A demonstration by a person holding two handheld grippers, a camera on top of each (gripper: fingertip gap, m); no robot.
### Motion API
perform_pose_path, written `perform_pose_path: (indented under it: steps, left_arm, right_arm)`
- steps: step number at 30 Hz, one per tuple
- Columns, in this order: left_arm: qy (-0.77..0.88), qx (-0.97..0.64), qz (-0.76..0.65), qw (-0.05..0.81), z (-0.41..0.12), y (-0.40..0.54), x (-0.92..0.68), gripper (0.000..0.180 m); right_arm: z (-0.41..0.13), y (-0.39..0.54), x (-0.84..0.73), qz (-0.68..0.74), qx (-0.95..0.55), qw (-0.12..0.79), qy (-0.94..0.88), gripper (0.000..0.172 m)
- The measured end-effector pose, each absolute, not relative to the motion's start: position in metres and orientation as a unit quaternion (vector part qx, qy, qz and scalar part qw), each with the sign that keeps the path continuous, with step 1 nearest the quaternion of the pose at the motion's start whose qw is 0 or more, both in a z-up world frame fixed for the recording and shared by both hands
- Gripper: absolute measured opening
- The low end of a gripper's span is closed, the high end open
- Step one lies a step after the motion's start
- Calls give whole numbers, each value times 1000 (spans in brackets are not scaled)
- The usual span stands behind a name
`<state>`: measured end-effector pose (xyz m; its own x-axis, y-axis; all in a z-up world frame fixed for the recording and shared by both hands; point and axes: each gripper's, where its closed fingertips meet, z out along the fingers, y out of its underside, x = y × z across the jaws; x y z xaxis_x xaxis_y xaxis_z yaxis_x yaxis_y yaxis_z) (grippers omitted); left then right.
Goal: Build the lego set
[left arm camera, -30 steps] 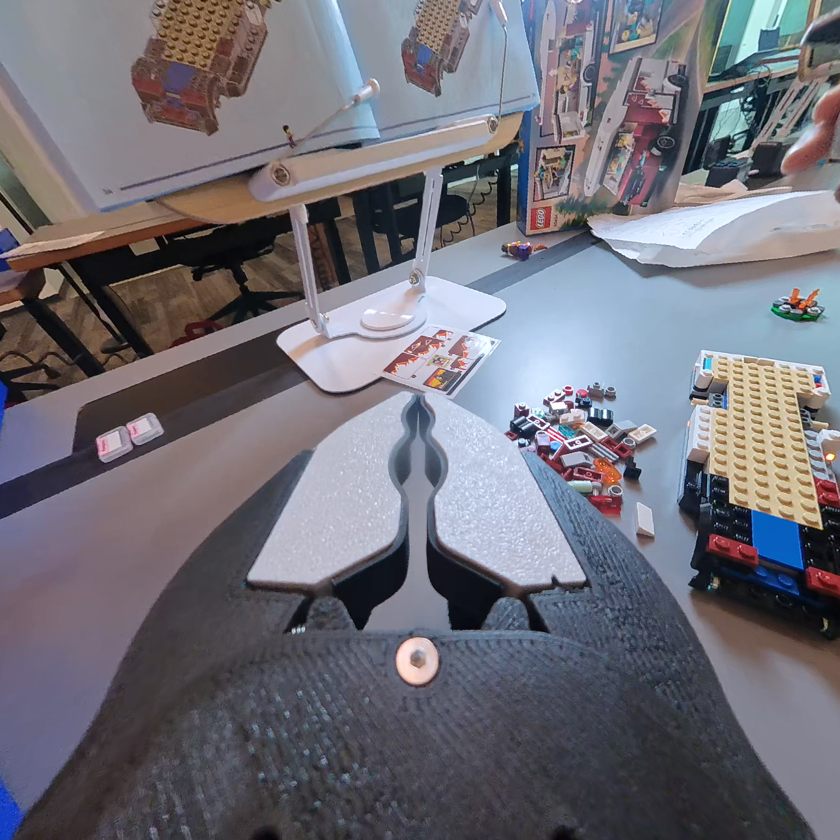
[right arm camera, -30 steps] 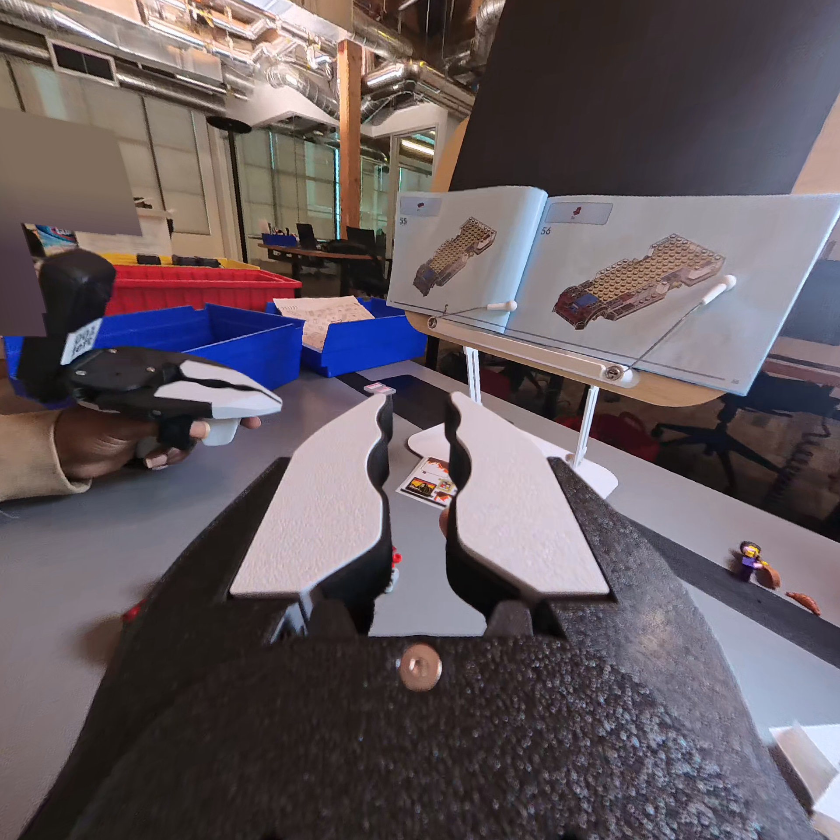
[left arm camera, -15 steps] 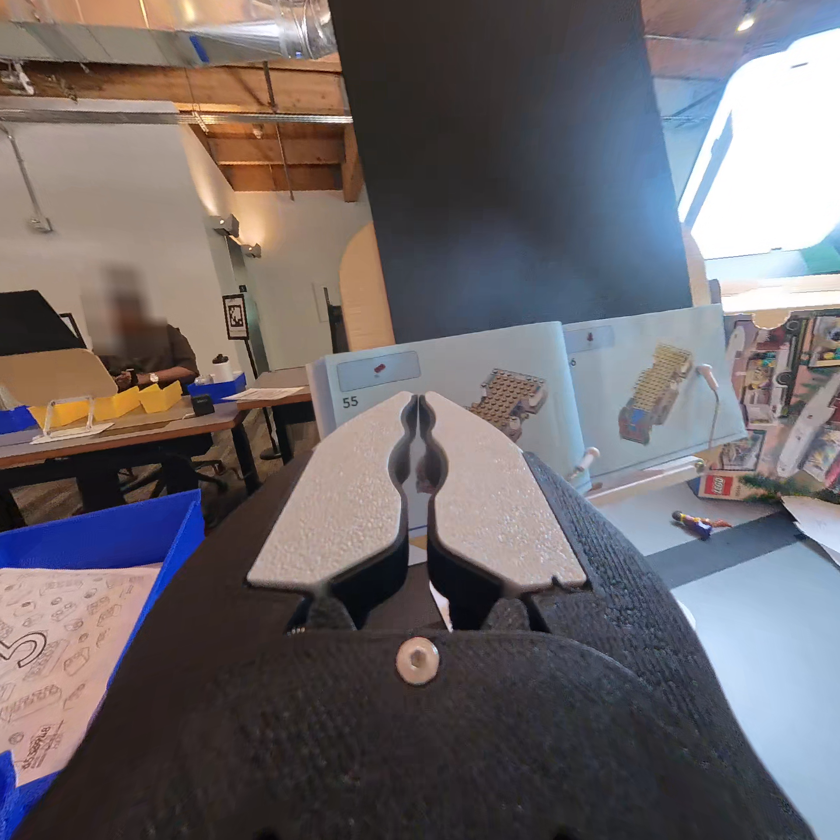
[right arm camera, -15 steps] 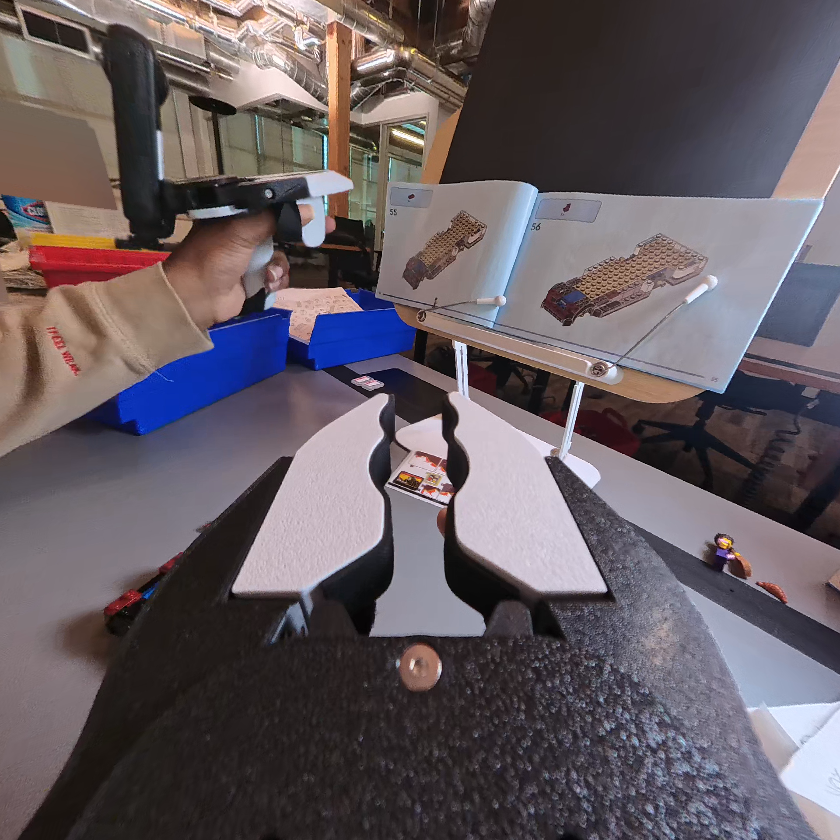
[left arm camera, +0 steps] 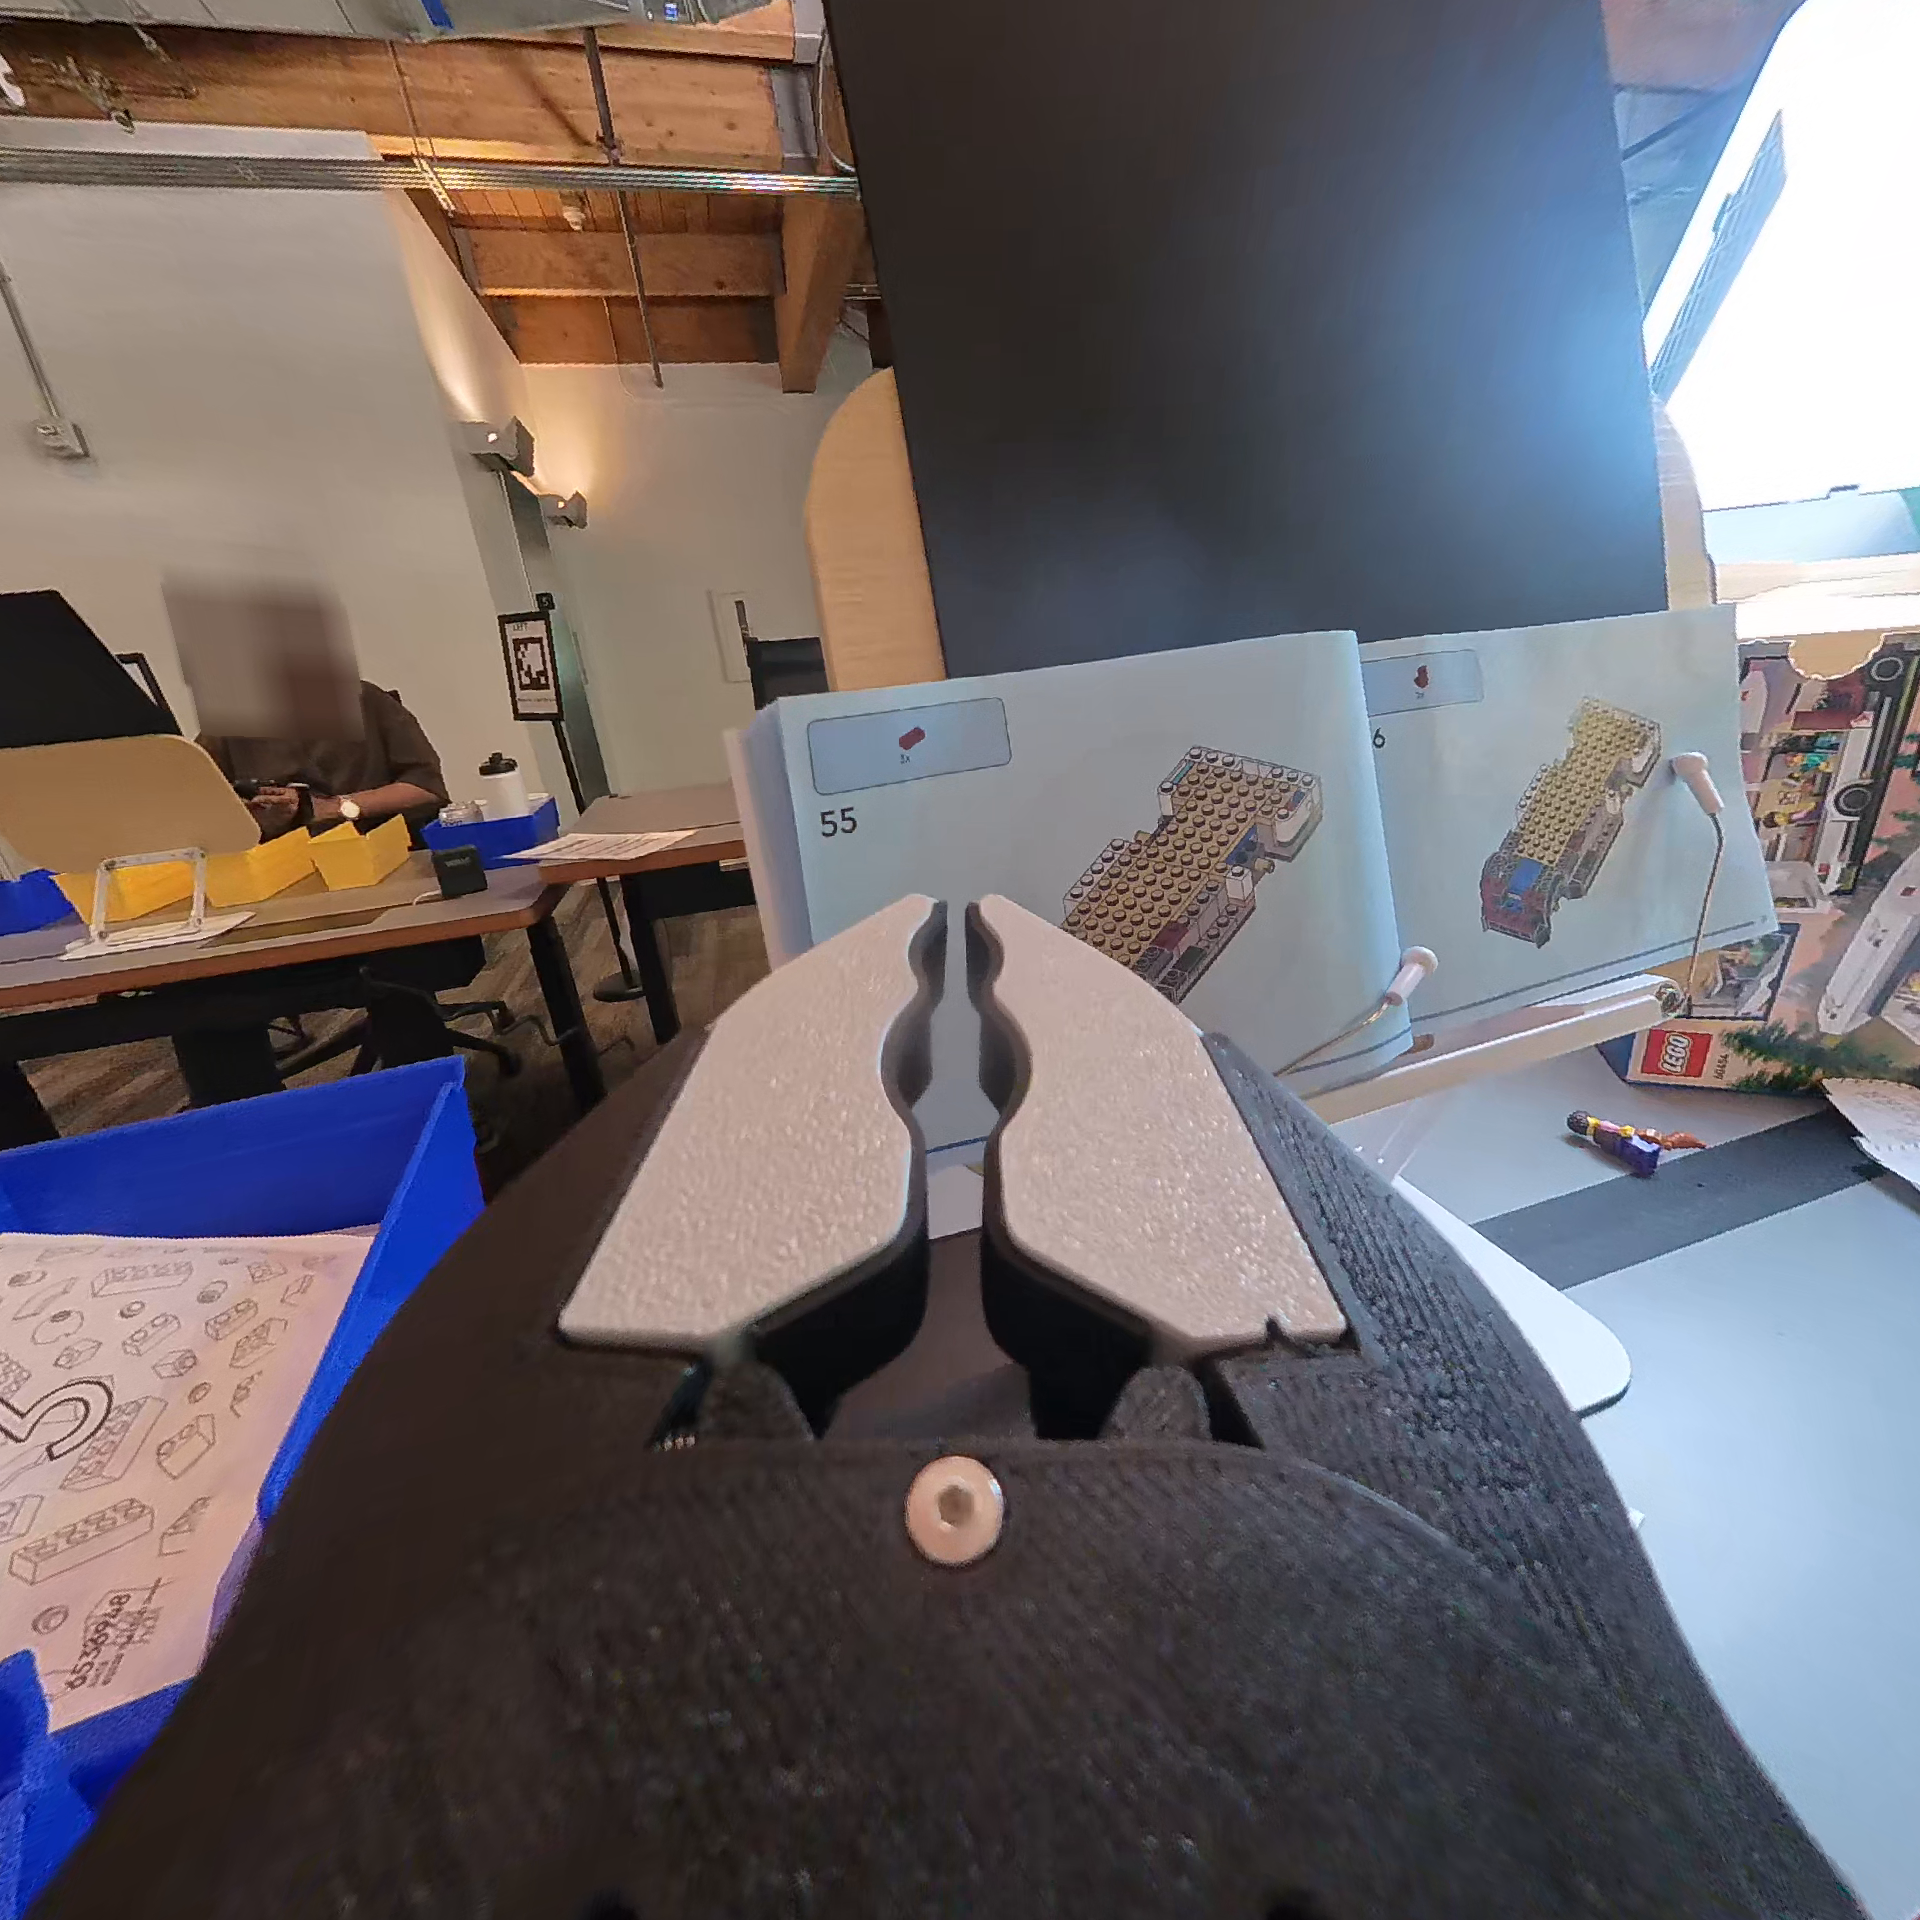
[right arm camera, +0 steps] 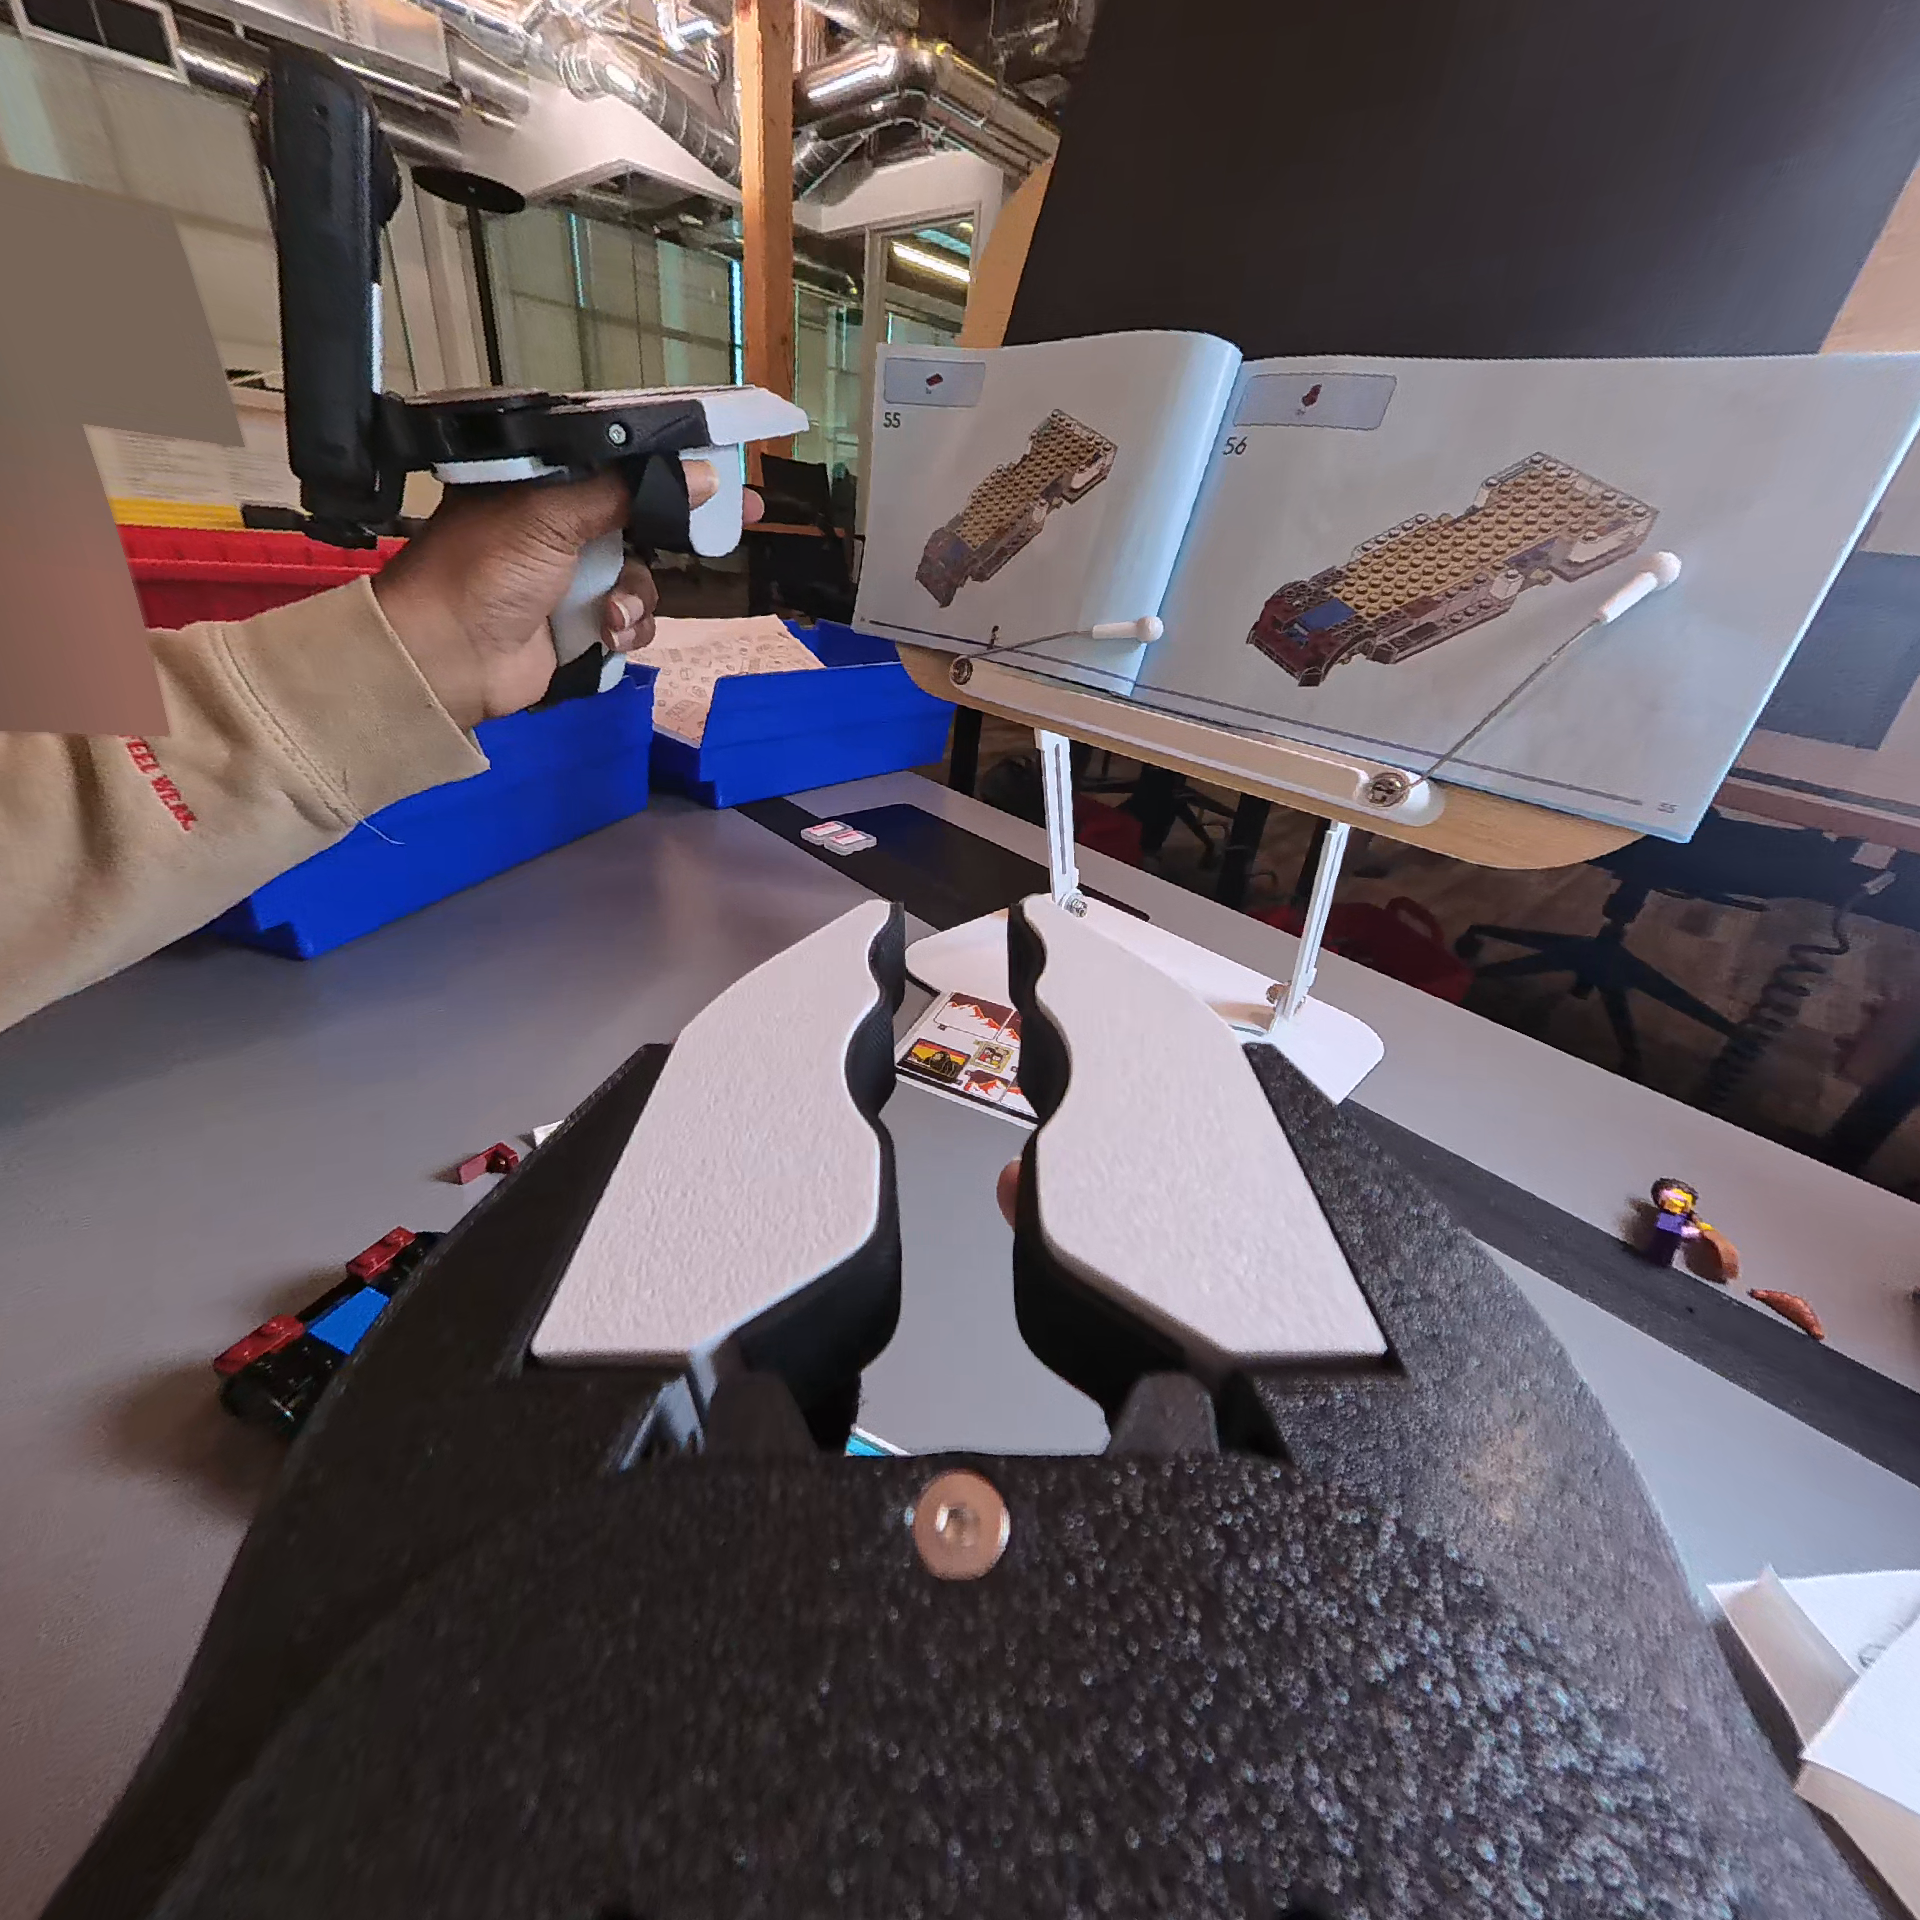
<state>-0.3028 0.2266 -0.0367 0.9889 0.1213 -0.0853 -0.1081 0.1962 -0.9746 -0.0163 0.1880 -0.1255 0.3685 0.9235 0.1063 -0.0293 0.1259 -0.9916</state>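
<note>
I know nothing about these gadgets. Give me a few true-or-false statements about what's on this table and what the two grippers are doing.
1. The instruction booklet lies flat on the table. False: it stands open on a white stand.
2. The left gripper is raised in the air. True.
3. The right gripper clamps a brick. False: its fingers stand apart, with nothing between them.
4. The bins are blue. True.
5. A small purple figure lies on the table. True.

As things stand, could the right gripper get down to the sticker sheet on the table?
Probably yes. The right gripper hangs open and empty just above the sticker sheet, which lies flat by the white book stand's base, with nothing between them.
</note>
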Motion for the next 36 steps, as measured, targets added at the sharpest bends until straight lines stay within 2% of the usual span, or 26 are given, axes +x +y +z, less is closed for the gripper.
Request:
perform_pose_path:
  steps: [14, 16, 18, 20, 22, 25, 28, 30, 36]
  left_arm:
    - [29, -640, 75, 764, -37, 223, -292, 3]
    - [88, -682, 33, 725, -50, 225, -273, 3]
    - [157, -738, -43, 655, -75, 222, -242, 11]
    - [223, -764, -102, 597, -96, 210, -208, 12]
    - [297, -789, -133, 521, -128, 188, -178, 16]
    - [378, -813, -123, 427, -180, 152, -156, 18]
    - [406, -826, -146, 363, -220, 120, -141, 18]
    - [422, -829, -147, 336, -238, 107, -136, 18]
    - [434, -835, -143, 307, -259, 100, -133, 17]
  right_arm:
    - [-133, 185, -20, 381, -543, 611, -432, 19]
    - [-145, 171, -28, 383, -542, 561, -495, 20]
    - [-171, 142, -35, 382, -535, 461, -595, 26]
    - [-204, 117, -35, 341, -528, 362, -688, 45]
    - [-230, 104, -37, 272, -496, 323, -759, 57]
    - [-255, 90, -40, 221, -454, 263, -822, 65]
    - [-268, 89, -44, 195, -426, 218, -856, 62]
    - [-275, 90, -41, 169, -394, 191, -883, 52]
    - [-275, 102, -20, 85, -236, 186, -950, 36]
